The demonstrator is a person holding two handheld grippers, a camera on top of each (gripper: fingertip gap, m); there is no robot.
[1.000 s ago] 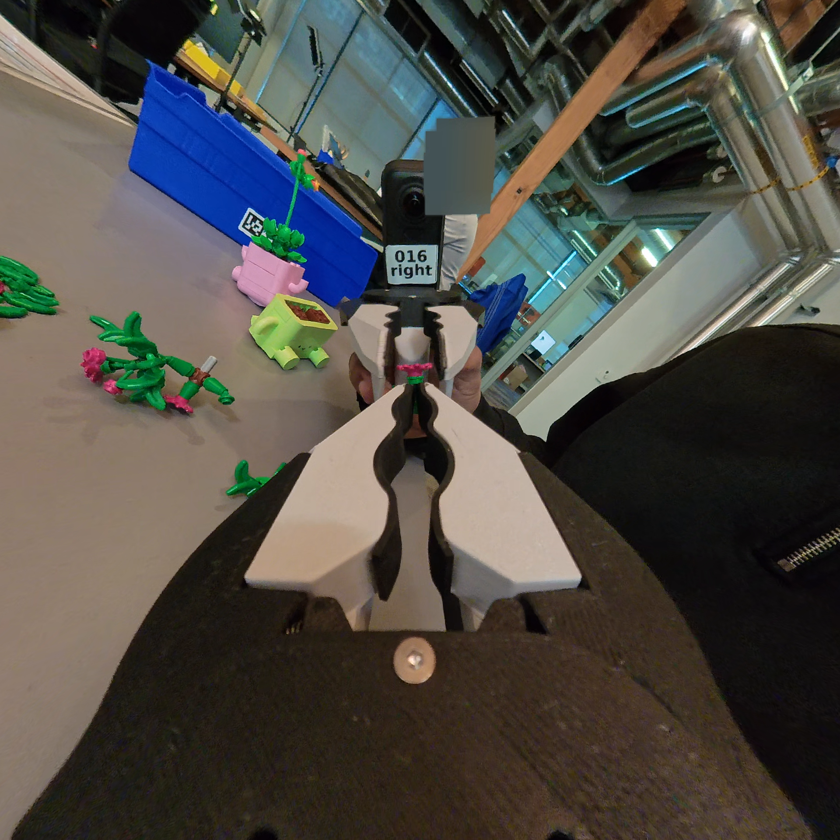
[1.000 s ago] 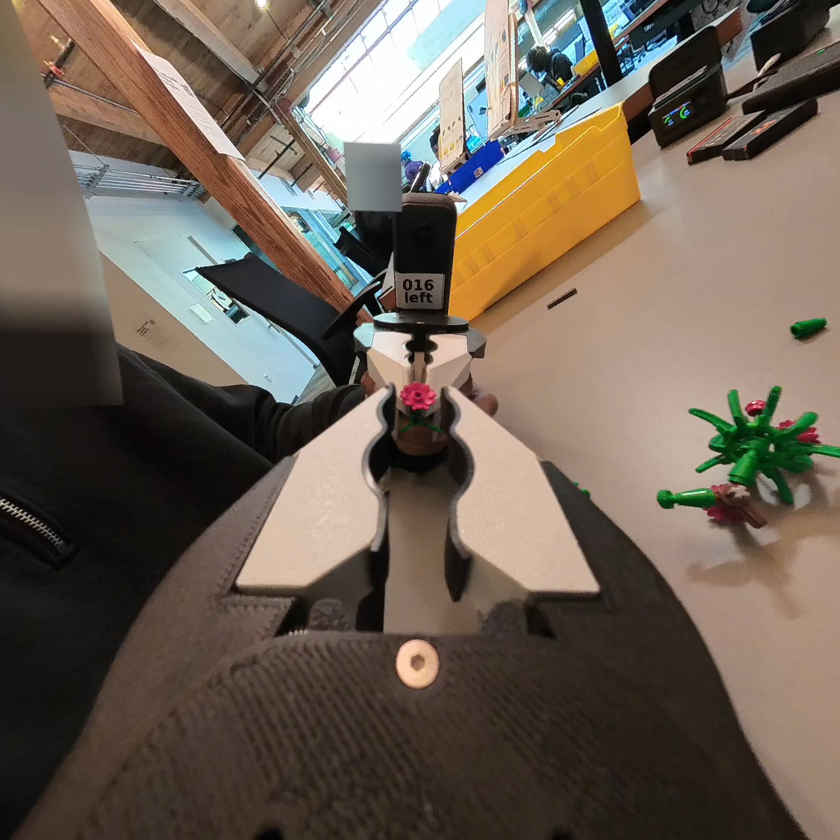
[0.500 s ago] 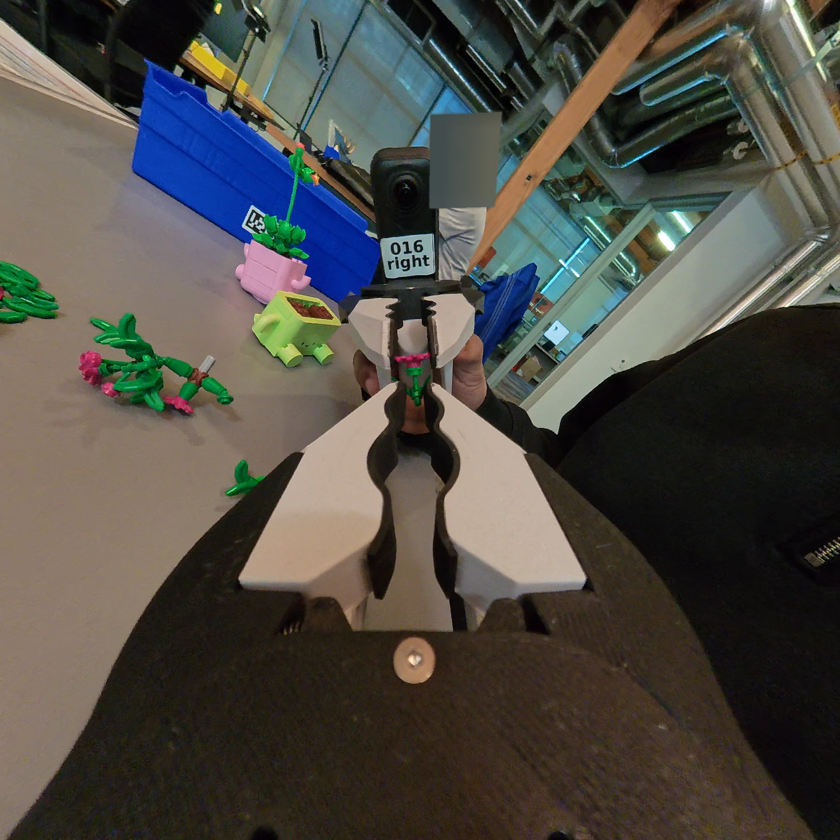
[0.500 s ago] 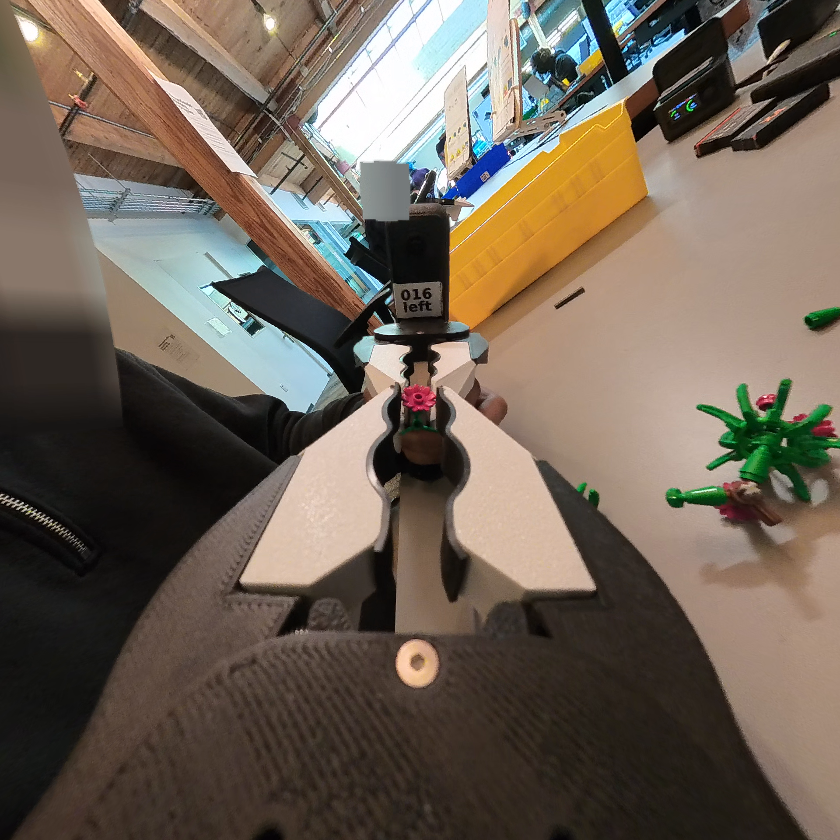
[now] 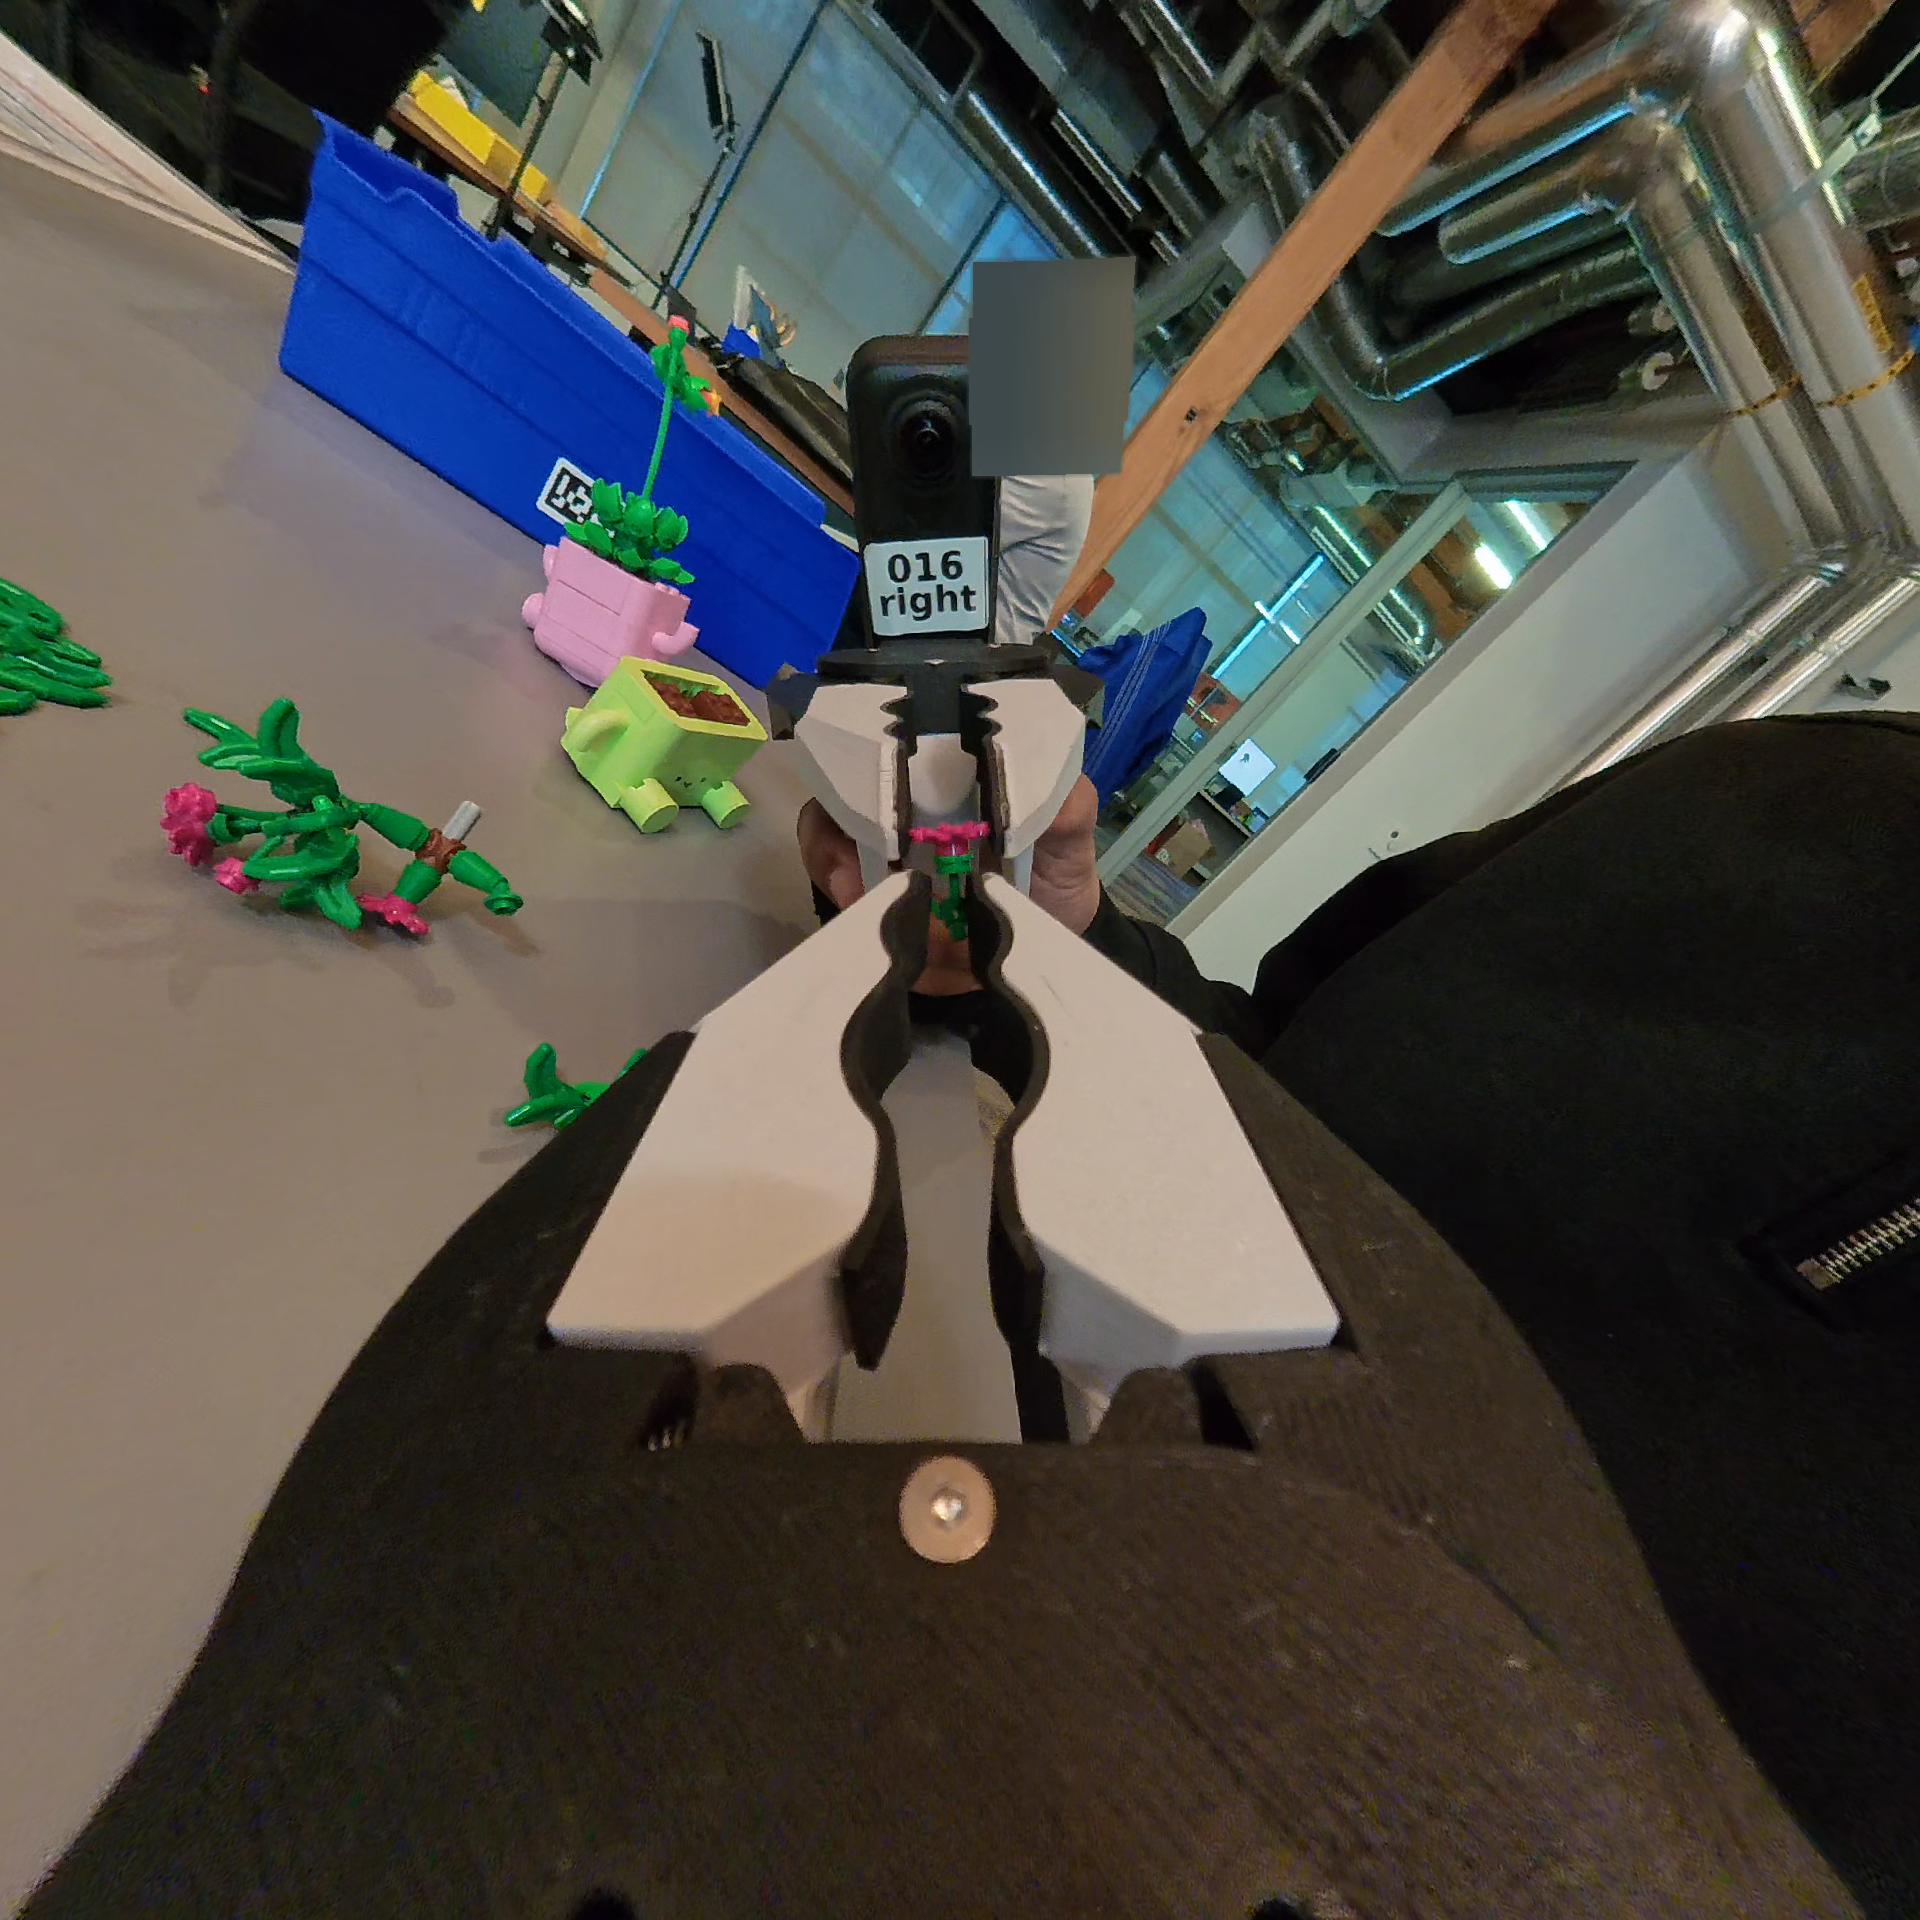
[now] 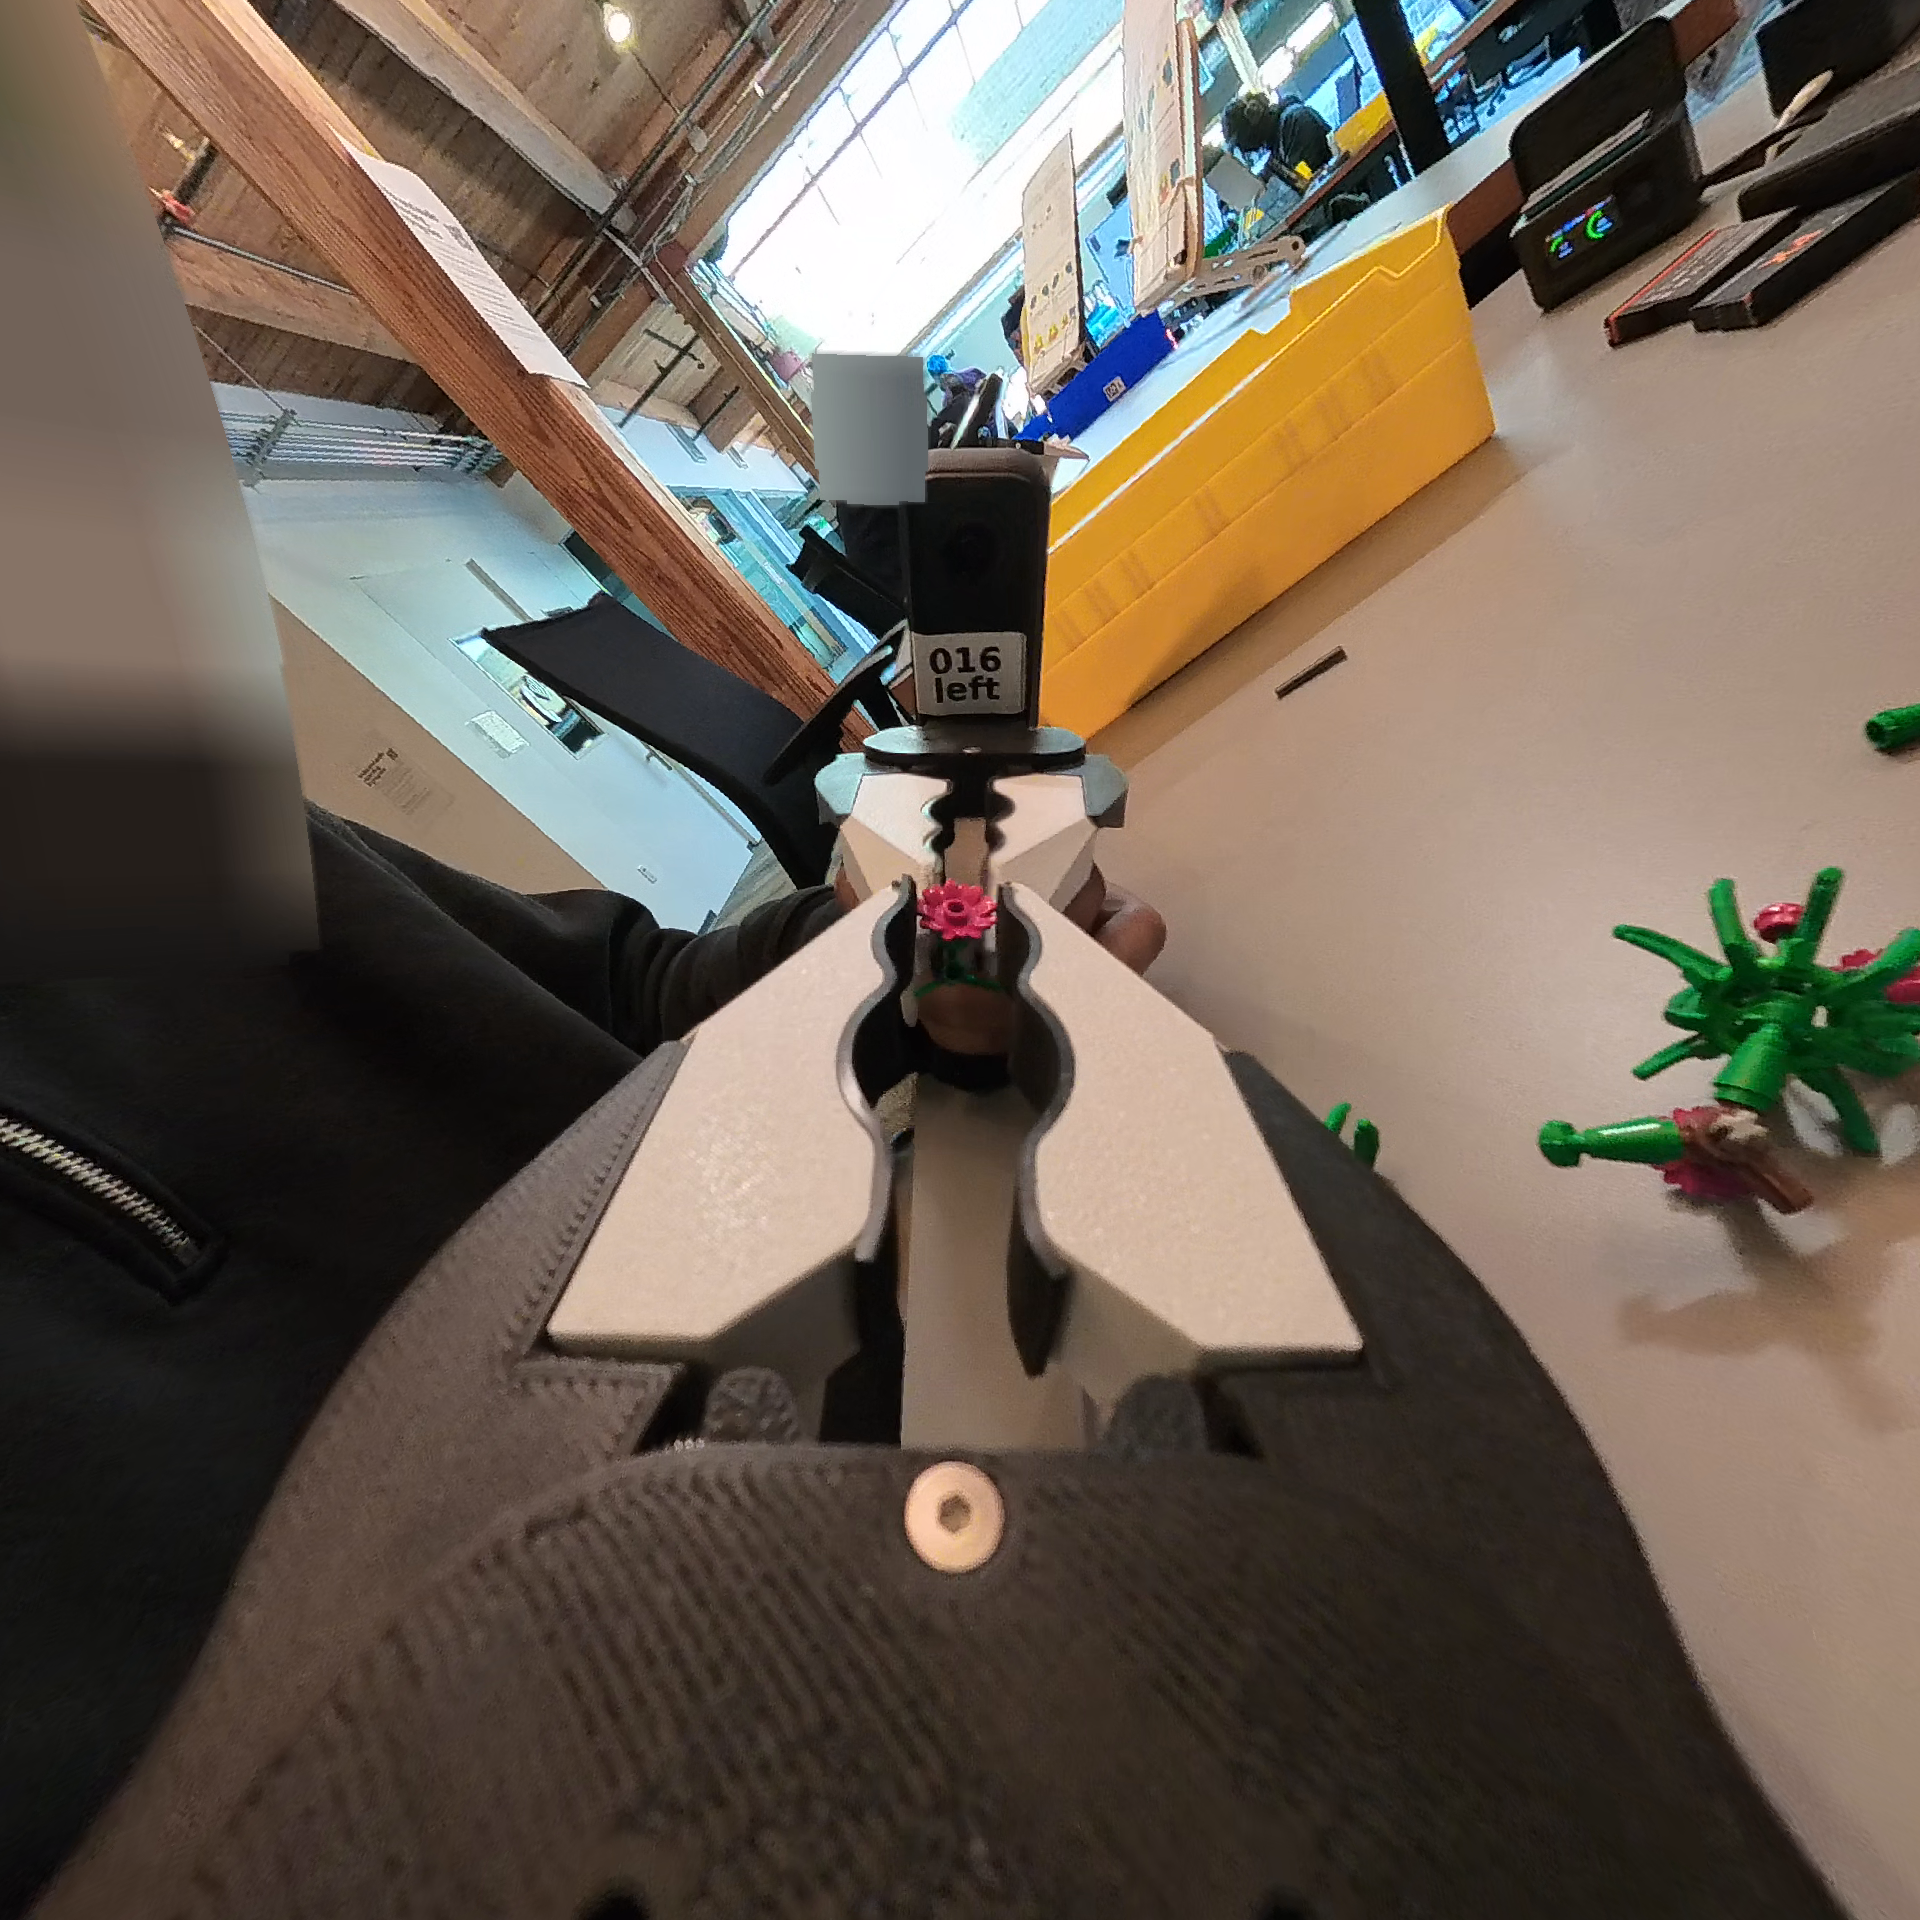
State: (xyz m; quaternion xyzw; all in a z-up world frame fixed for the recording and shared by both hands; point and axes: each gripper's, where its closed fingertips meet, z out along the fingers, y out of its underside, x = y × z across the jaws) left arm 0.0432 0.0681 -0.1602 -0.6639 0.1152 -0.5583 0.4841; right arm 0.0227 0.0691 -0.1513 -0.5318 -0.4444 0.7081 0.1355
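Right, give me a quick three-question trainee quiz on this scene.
1. True or false: the pink pot has a plant in it.
2. The bin behind the pots is: A yellow, B blue, C red.
3. What sits between the facing fingers of the left gripper and the right gripper?
Key: 1 true; 2 B; 3 a small pink flower on a green stem.

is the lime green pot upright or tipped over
Tipped. The lime green pot leans on the table, its brown top facing partly sideways and its round feet sticking out, while the pink pot beside it stands upright.
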